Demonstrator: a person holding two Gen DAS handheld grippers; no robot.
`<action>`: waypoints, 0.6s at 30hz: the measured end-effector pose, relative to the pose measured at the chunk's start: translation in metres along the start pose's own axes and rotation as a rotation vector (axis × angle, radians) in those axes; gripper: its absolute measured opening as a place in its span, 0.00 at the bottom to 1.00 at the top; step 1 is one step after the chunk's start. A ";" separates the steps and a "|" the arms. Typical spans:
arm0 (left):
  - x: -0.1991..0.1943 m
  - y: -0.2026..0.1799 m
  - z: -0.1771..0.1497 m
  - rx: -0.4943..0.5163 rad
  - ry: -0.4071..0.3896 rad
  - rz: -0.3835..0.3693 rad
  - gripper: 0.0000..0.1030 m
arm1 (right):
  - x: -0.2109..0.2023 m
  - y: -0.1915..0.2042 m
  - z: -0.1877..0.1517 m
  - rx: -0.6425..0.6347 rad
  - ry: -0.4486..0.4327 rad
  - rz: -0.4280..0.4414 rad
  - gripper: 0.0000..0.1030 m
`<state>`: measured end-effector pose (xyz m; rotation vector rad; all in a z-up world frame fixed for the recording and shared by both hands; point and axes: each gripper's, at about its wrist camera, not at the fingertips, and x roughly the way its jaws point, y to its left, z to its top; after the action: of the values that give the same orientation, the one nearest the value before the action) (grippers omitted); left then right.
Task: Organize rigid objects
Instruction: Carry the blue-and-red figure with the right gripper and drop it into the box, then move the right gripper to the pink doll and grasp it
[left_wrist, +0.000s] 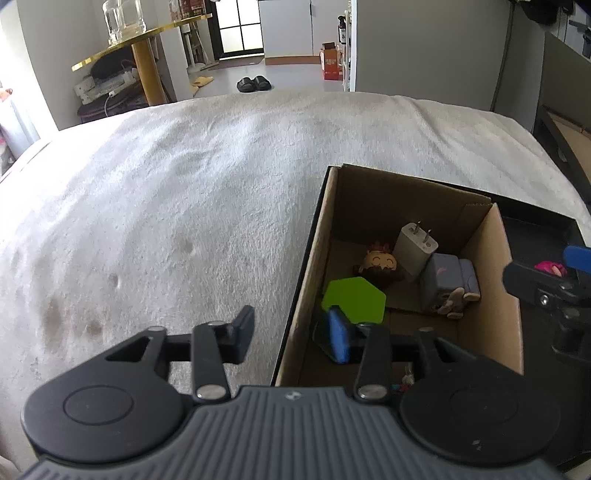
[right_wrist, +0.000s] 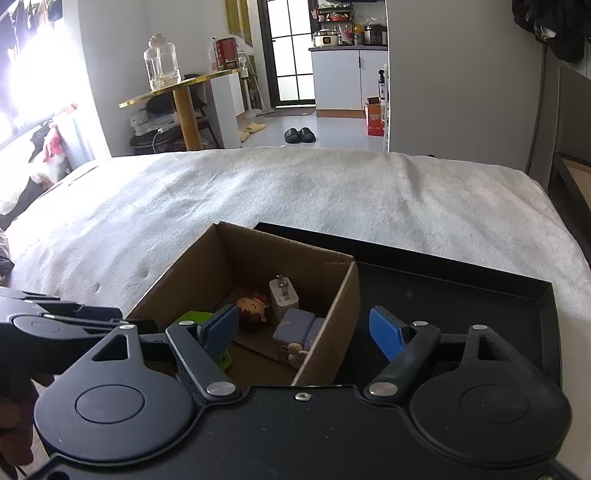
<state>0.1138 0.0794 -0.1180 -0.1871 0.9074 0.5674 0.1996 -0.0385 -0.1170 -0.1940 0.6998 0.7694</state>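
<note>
An open cardboard box (left_wrist: 491, 266) (right_wrist: 207, 266) sits on a white blanket. Inside lie a white wall charger (left_wrist: 413, 247) (right_wrist: 282, 299), a smiling little figure (left_wrist: 380, 264) (right_wrist: 251, 310), a green hexagonal piece (left_wrist: 354, 297) (right_wrist: 190, 318) and a purple toy sofa (left_wrist: 447, 284) (right_wrist: 299, 326). My left gripper (left_wrist: 291, 332) is open and straddles the box's left wall without touching it. My right gripper (right_wrist: 303, 334) is open, one finger over the box and one over the black tray (right_wrist: 461, 295), the box's right wall between them. Nothing is held.
The black tray (left_wrist: 535, 229) adjoins the box on the right; something small and pink (left_wrist: 550, 267) lies in it. The blanket (left_wrist: 184, 221) stretches left and far. Beyond are a gold table with a glass jar (right_wrist: 162, 66) and slippers (right_wrist: 299, 134) on the floor.
</note>
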 end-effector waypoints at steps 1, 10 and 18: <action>-0.001 -0.002 0.000 0.006 -0.006 0.003 0.46 | -0.001 -0.002 -0.001 -0.001 -0.001 -0.015 0.84; -0.006 -0.014 0.002 0.038 -0.034 0.019 0.47 | -0.012 -0.027 -0.014 0.018 -0.010 -0.056 0.89; -0.007 -0.026 0.002 0.077 -0.042 0.022 0.47 | -0.011 -0.048 -0.026 0.049 -0.002 -0.085 0.89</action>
<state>0.1260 0.0557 -0.1135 -0.0952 0.8902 0.5535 0.2141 -0.0894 -0.1333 -0.1773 0.7037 0.6705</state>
